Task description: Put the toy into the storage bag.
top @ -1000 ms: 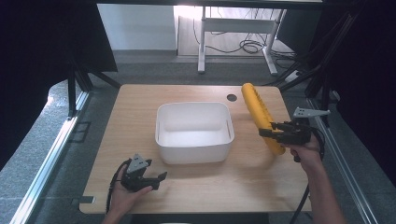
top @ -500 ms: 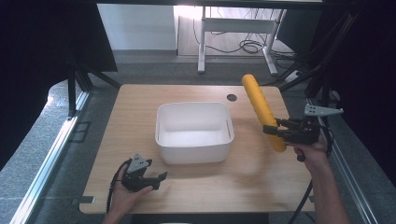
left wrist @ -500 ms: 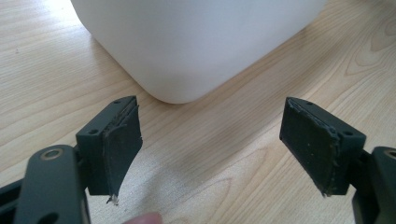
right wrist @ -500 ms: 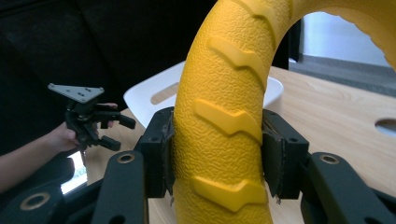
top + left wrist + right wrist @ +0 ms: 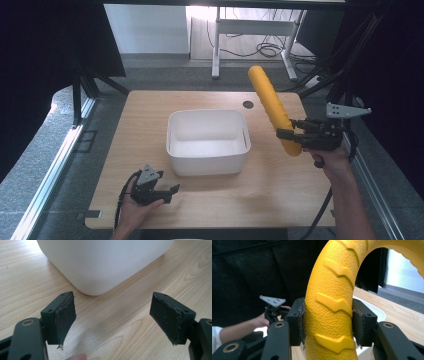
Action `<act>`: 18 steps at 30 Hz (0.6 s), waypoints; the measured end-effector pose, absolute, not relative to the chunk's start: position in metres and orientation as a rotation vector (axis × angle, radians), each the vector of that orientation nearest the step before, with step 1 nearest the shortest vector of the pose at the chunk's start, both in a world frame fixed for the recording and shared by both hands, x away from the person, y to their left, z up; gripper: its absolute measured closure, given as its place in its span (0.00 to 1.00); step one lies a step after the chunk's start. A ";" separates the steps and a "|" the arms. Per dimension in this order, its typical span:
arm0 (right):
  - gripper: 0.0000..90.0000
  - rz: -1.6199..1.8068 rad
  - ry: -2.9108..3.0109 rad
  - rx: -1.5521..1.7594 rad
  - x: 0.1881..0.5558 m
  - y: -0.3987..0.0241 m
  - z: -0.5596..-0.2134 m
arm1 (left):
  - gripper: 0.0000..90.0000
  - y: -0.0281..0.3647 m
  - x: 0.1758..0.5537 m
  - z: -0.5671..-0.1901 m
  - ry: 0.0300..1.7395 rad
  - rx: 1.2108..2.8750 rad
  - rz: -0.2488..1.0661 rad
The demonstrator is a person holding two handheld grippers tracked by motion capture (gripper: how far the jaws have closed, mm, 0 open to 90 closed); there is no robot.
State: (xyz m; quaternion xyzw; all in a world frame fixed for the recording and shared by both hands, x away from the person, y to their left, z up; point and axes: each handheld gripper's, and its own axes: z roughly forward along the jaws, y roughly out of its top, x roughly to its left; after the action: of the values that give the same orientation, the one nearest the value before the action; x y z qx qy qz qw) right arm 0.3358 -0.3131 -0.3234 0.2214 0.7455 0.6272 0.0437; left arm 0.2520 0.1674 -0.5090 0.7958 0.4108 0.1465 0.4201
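A: Nearest item first. What is at the front edge of the table (image 5: pixel 125 150)?

B: The left gripper (image 5: pixel 167 192), held in the person's left hand (image 5: pixel 134 202). It rests low over the wood near the front left. In the left gripper view its jaws stand wide apart with nothing between them, only bare wood grain.

A: What lies just beyond it?

B: A white tub (image 5: pixel 208 141), roughly square with rounded corners, sitting near the middle of the table. Its near corner shows just ahead of the left gripper (image 5: pixel 113 317) in the left gripper view, close but not touching.

A: And on the right side?

B: The right gripper (image 5: pixel 286 134), held in the right hand (image 5: pixel 330 157) above the table's right portion, level with the tub and beside it. Its jaws are clamped on a yellow ring (image 5: pixel 272 107) with raised ribs. The ring stands edge-on in the high view, tilting up and back toward the far edge.

A: Is the grip confirmed?

B: Yes. In the right gripper view both pads (image 5: pixel 298 323) press against opposite sides of the ring (image 5: pixel 329 302).

A: Anything farther off?

B: A round dark hole (image 5: pixel 248 104) in the tabletop near the far edge, and a white desk frame (image 5: pixel 216 40) on the floor beyond.
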 end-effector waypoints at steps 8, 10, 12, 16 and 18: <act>0.57 1.955 2.267 0.631 0.337 -0.304 -0.312 | 0.23 0.169 0.252 -0.509 1.035 1.990 0.371; 0.57 1.955 2.267 0.618 0.337 -0.303 -0.311 | 0.23 0.169 0.252 -0.509 1.035 1.990 0.370; 0.57 1.964 2.270 0.610 0.336 -0.300 -0.308 | 0.23 0.169 0.252 -0.509 1.033 1.992 0.371; 0.57 1.968 2.282 0.581 0.335 -0.292 -0.302 | 0.23 0.169 0.252 -0.509 1.033 1.989 0.372; 0.57 1.975 2.290 0.556 0.335 -0.287 -0.299 | 0.23 0.169 0.252 -0.509 1.034 1.988 0.373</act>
State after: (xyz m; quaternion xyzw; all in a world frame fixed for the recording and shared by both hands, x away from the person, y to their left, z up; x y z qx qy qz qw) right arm 0.3350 -0.2869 -0.2994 0.1808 0.7444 0.6419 0.0336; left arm 0.2521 0.1690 -0.5085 0.7938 0.4126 0.1487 0.4213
